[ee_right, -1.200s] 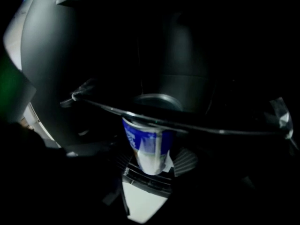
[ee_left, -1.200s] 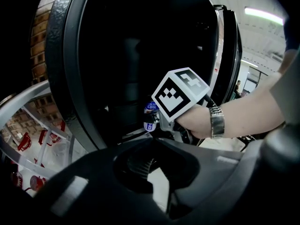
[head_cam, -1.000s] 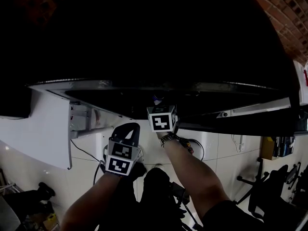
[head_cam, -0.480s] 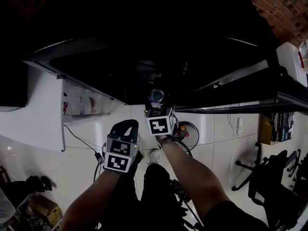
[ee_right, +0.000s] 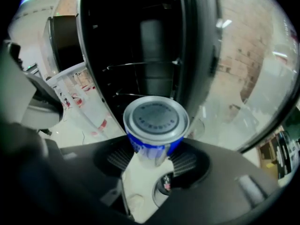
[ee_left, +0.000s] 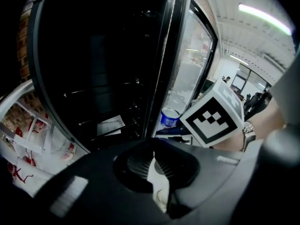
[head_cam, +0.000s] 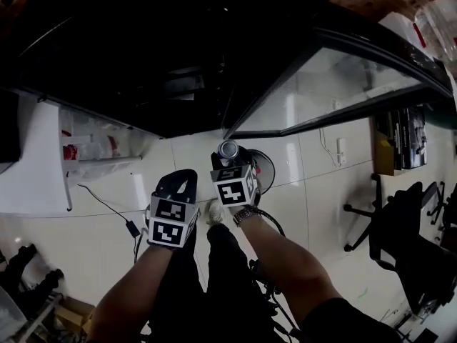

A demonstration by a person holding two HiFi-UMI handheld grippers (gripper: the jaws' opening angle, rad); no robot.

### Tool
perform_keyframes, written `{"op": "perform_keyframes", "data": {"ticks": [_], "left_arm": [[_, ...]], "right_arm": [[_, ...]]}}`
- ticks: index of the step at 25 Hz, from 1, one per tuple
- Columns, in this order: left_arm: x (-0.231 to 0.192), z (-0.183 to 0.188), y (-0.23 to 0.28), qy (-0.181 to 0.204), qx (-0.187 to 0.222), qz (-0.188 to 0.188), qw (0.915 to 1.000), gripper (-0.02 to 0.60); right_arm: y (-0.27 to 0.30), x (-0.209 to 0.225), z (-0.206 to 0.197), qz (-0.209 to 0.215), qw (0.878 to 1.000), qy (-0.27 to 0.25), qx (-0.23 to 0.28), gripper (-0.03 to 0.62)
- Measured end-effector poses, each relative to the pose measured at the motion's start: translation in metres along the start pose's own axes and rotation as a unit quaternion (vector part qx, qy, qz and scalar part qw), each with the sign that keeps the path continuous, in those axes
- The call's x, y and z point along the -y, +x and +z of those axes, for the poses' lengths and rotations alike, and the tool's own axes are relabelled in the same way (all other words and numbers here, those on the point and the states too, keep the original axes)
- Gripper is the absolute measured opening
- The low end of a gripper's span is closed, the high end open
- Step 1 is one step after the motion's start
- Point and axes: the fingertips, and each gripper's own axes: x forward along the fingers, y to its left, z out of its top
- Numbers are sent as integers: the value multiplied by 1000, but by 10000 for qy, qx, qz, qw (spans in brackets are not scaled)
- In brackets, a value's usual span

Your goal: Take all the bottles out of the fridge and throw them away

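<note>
A bottle [ee_right: 155,123] with a blue label and a grey cap points away from me, gripped low on its body by my right gripper [ee_right: 154,150]. In the head view the bottle [head_cam: 228,149] is out in front of the open fridge [head_cam: 143,70], above the tiled floor, with the right gripper [head_cam: 230,164] just behind it. The left gripper view shows the same bottle [ee_left: 169,117] beside the glass door [ee_left: 187,74]. My left gripper [head_cam: 178,188] hangs next to the right one, its pads [ee_left: 161,159] close together with nothing between them. The fridge shelves are dark.
The glass door [head_cam: 335,84] stands swung out to the right. A round dark object [head_cam: 263,168] lies on the floor just beyond the bottle. A white rack [head_cam: 43,177] with red-printed things is at left, office chairs [head_cam: 400,227] at right, and a cable [head_cam: 107,209] crosses the tiles.
The right gripper has drawn back from the fridge with the bottle, which now shows in front of its cube. The view has swung so the open door shows at right. The left gripper stays alongside.
</note>
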Motion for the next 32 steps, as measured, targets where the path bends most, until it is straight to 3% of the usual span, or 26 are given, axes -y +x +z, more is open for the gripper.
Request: {"op": "perform_keyframes", "data": {"ticks": [11,19,25,32], "left_arm": [[73,-24,37,283,-304,-482,9980,3],[124,-49,49,503,-590,-1029,9917,3],[136,-72,57,550,-722,-1133,9894,3],[139,-92,60,535,-887,-1075,9888,3]], "right_arm": [[-34,56,-110,-366,9968,571,-424,229],[-52,72,-169,-618,9906,1001,-692,229],[-51,69,-206,-686,9862,1233,-863,229],[-39,74,-222,-630,9861,1242,-903,229]]}}
